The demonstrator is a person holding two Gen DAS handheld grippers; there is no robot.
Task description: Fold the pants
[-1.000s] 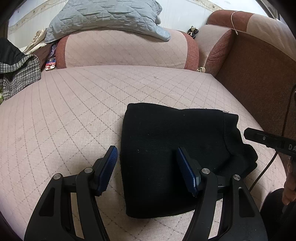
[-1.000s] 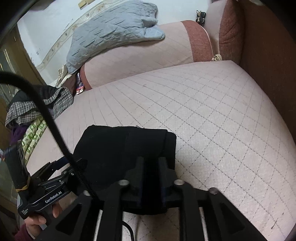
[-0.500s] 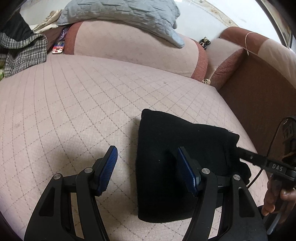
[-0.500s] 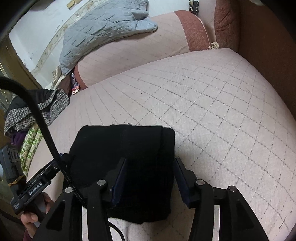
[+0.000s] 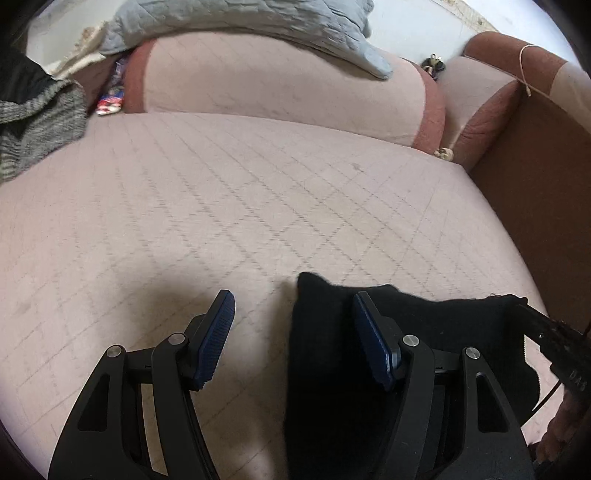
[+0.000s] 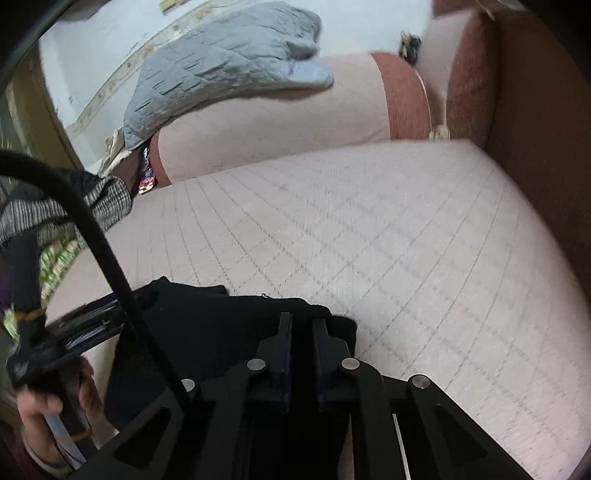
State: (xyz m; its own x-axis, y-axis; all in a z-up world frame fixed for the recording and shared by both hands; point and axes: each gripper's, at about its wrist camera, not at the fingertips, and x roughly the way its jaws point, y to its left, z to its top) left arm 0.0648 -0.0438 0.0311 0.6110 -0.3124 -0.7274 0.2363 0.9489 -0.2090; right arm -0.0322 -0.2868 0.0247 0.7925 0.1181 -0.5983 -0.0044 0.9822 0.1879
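A grey quilted blanket [image 5: 258,18] is draped over the pink bolster [image 5: 280,85] far beyond the fingers. A checked garment [image 6: 55,214] is heaped far off to their left on the quilted sofa seat [image 5: 221,206].

Folded knit pants [image 5: 325,354]: solid black. Sofa seat cushion [image 5: 258,206]: pale pink, grey diamond-grid stitching. Quilted blanket [image 6: 221,70]: grey-blue. Sofa side panel [image 6: 546,147]: brown. Finger pads [image 5: 216,343]: dark blue, ribbed.

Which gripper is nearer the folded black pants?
Right. The right gripper has just closed its jaws over the black pants; the left gripper stands open, straddling their left edge.
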